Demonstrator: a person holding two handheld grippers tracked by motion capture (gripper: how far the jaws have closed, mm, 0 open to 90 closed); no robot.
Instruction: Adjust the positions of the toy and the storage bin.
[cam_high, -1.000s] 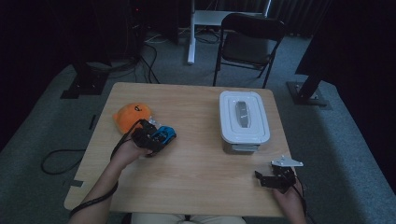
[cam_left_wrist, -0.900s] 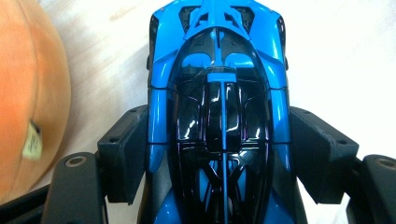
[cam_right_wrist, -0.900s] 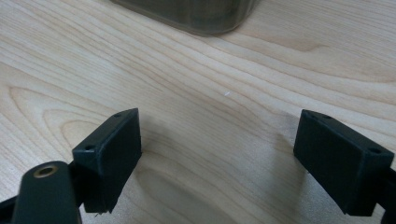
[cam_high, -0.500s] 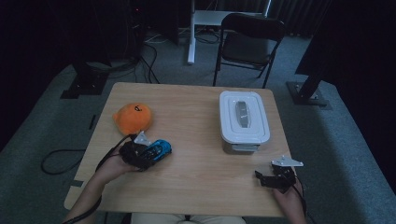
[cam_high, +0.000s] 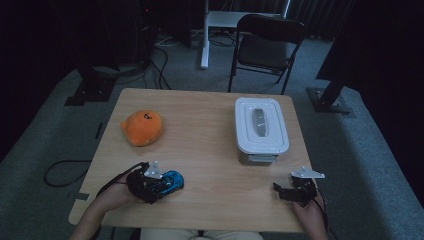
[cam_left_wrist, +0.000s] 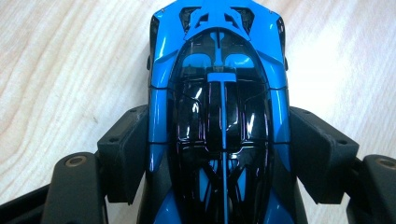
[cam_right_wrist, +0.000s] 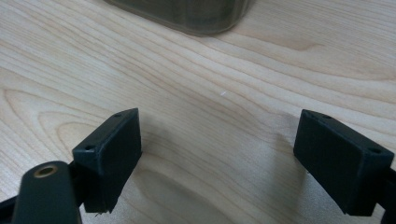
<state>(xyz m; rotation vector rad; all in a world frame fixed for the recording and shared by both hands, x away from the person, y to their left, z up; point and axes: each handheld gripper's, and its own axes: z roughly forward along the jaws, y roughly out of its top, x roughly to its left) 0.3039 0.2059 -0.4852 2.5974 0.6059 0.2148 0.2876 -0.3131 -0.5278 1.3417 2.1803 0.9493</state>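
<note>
A blue and black toy car (cam_left_wrist: 219, 116) sits between the black pads of my left gripper (cam_left_wrist: 219, 154), which is shut on its sides. In the high view the left gripper (cam_high: 167, 184) holds the toy car (cam_high: 172, 180) low over the table's front left. My right gripper (cam_high: 278, 190) rests near the front right edge, and its jaws stand wide apart with bare wood between them in the right gripper view (cam_right_wrist: 233, 154). A white lidded box (cam_high: 261, 129) stands at the right of the table, just beyond the right gripper; its lower wall (cam_right_wrist: 187, 14) shows in the right gripper view.
An orange plush toy (cam_high: 143, 127) lies at the left of the wooden table (cam_high: 200, 125). Beyond the table stand a black folding chair (cam_high: 267, 47) and a white desk leg (cam_high: 204, 35). Cables trail over the floor at the left.
My left hand has carried the toy car from beside the orange plush toward the table's front edge. The right gripper has kept still.
</note>
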